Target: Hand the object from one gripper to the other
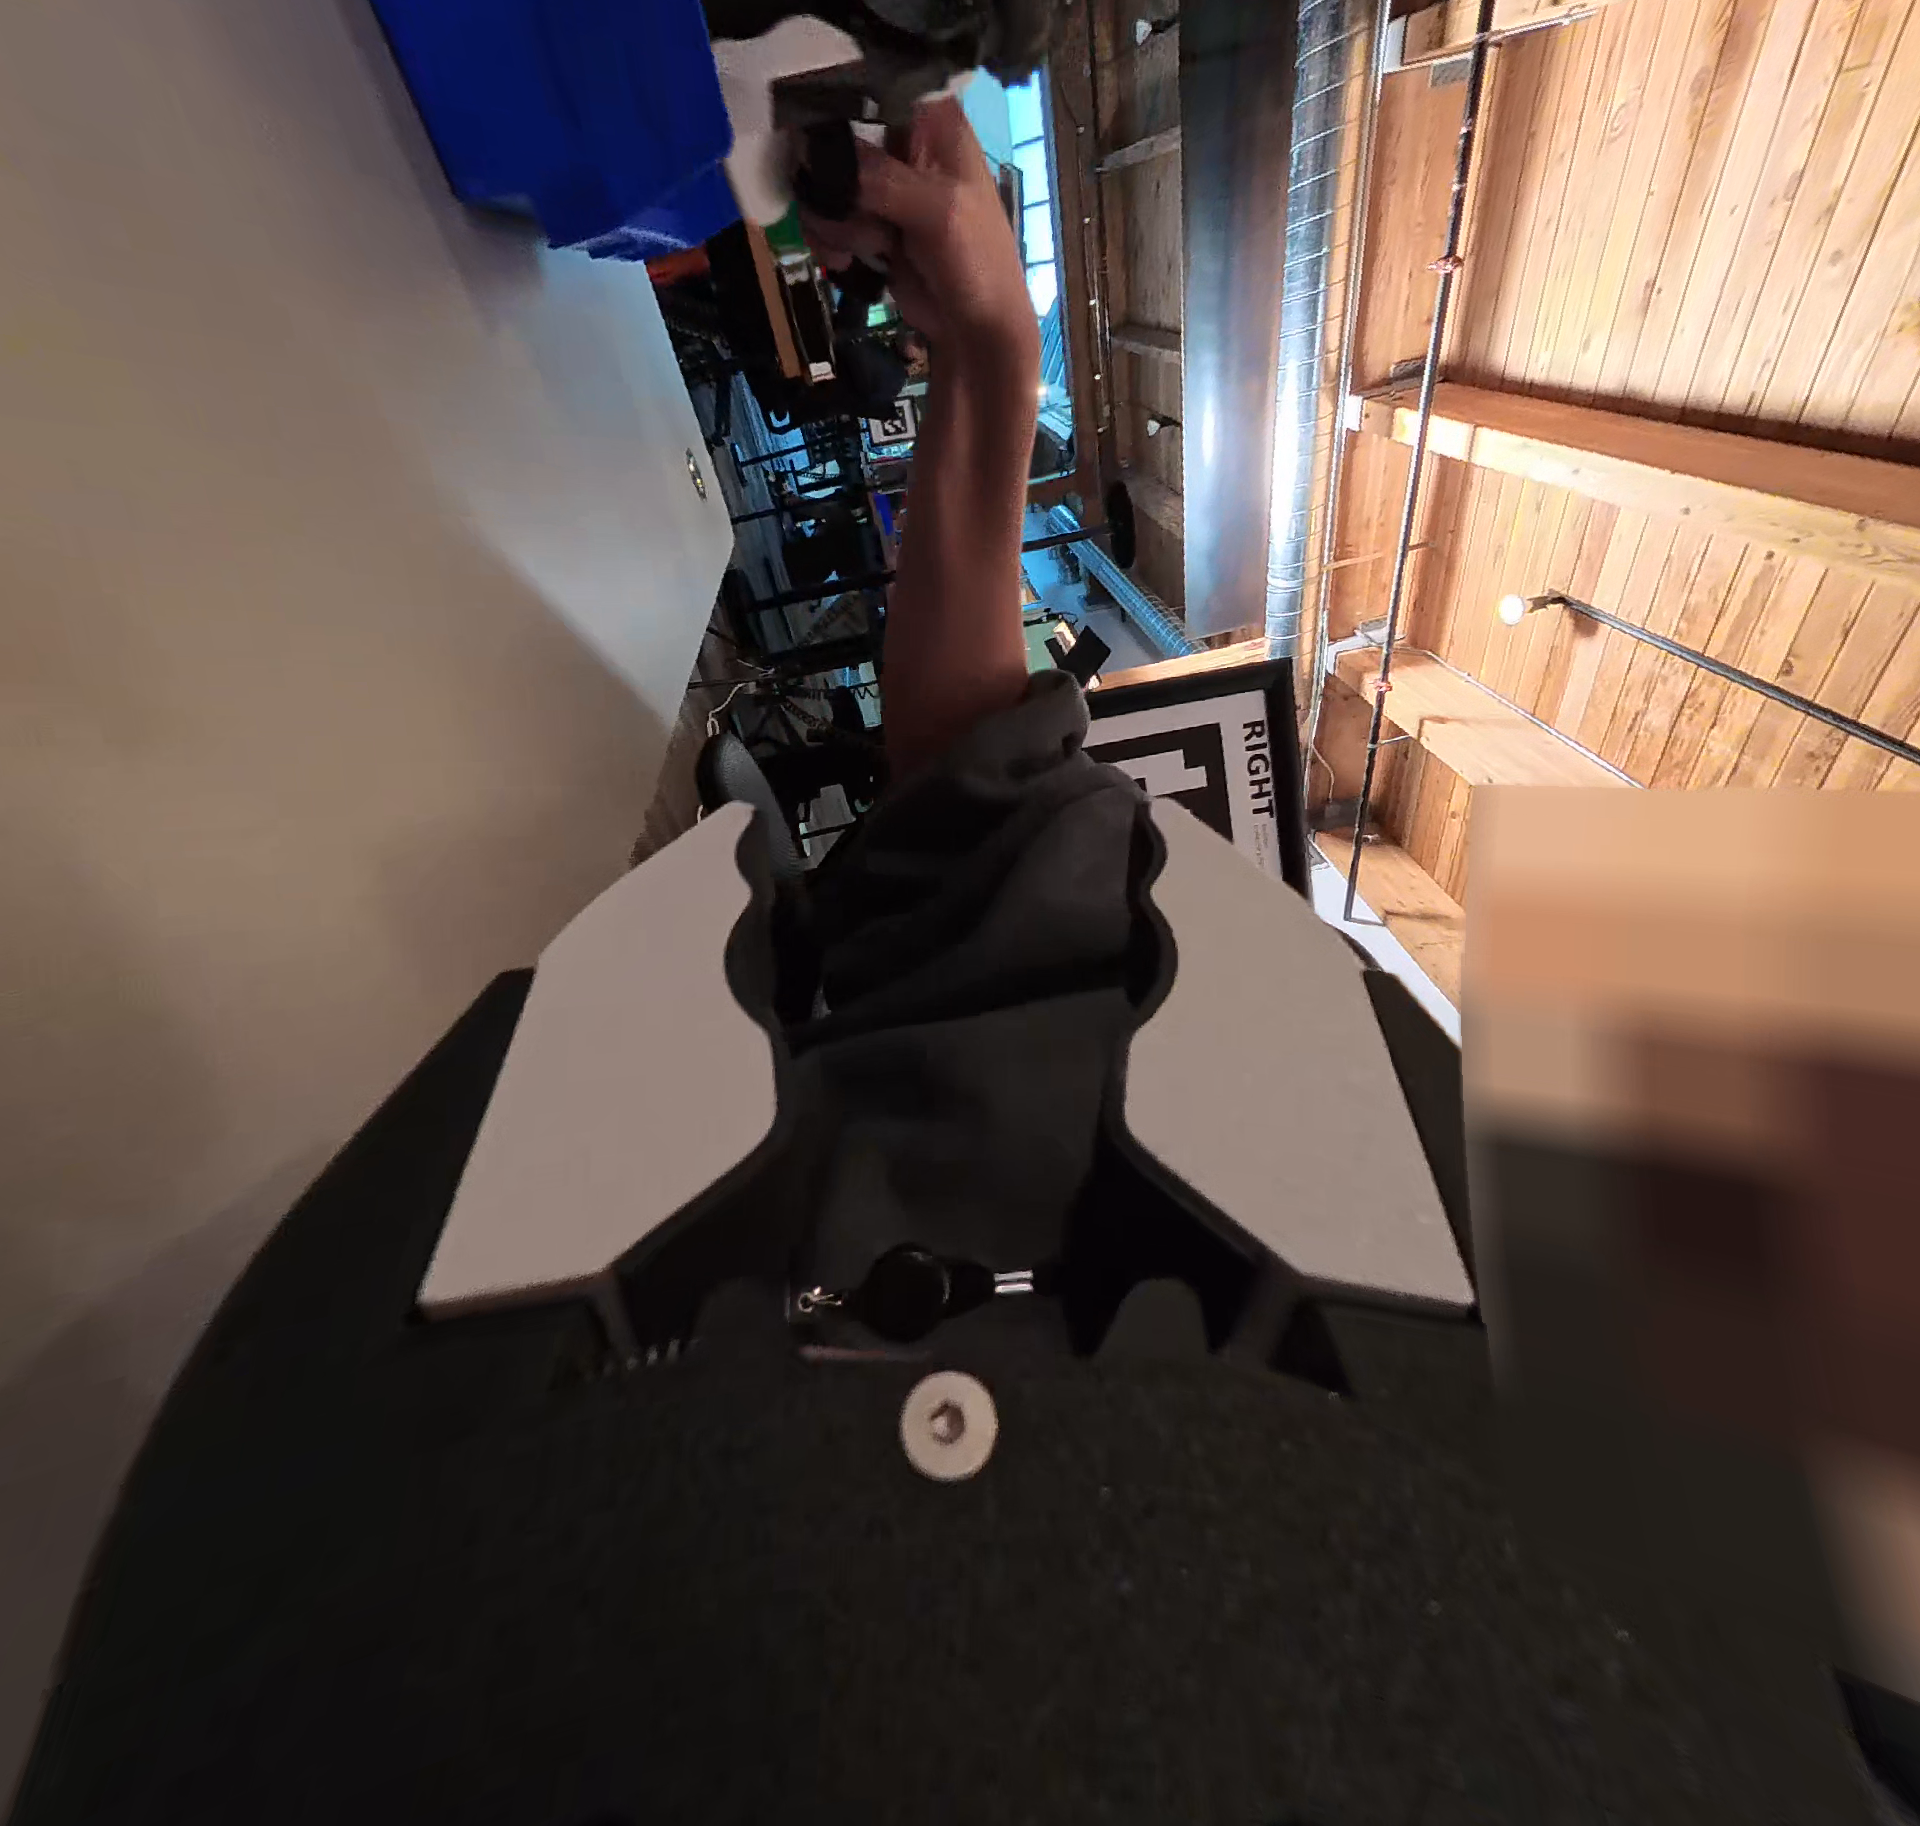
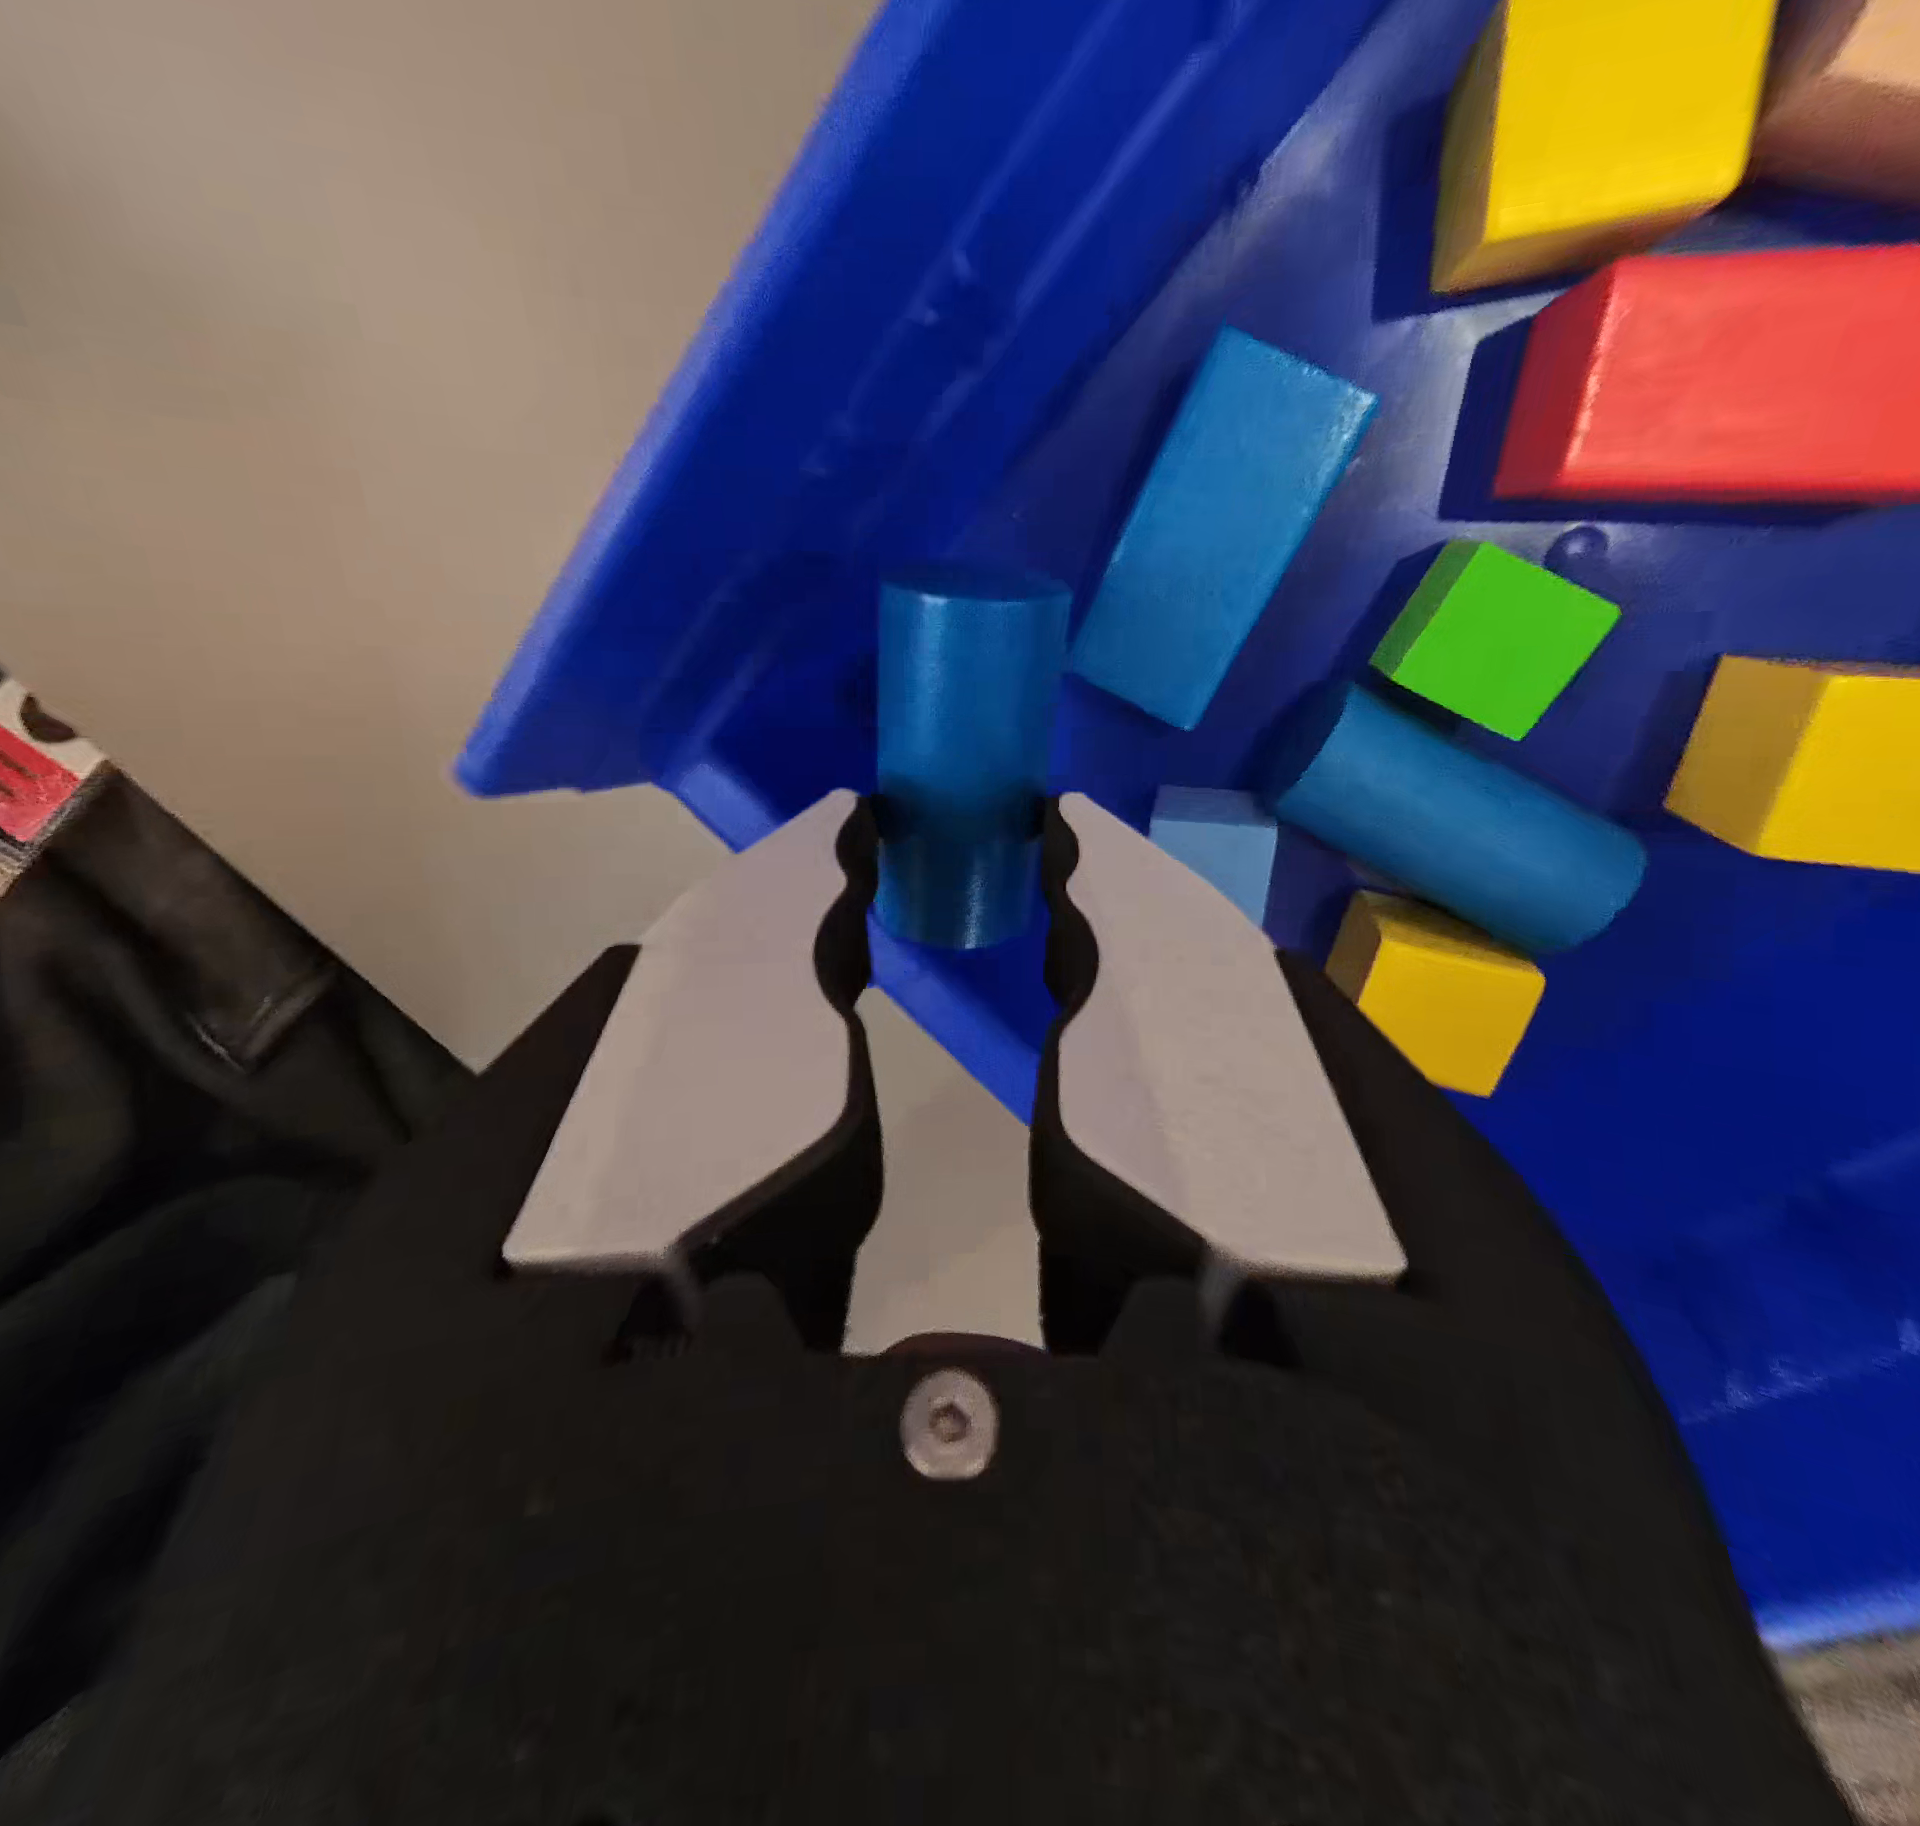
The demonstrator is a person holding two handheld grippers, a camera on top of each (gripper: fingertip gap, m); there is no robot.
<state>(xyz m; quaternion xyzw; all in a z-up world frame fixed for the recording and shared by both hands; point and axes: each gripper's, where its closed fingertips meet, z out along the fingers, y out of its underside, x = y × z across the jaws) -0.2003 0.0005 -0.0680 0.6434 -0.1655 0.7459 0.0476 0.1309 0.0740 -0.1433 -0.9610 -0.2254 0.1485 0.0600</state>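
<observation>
The left gripper [image 1: 951, 841] gapes wide (nothing between its fingers) while the right gripper [image 2: 956, 810] clamps a blue cylinder [image 2: 966, 696] at the blue bin [image 2: 935, 270] rim, coloured blocks [image 2: 1496, 633] alongside.

black-framed white sign [image 1: 1226, 779] with block marker and lettering, small marker tag [image 1: 891, 422] far back

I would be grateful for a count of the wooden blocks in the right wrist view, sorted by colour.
Blue: 4, one cylinder between the right gripper fingers, a slab, a lying cylinder, a pale piece
Yellow: 3
Red: 1
Green: 1
Total: 9
</observation>
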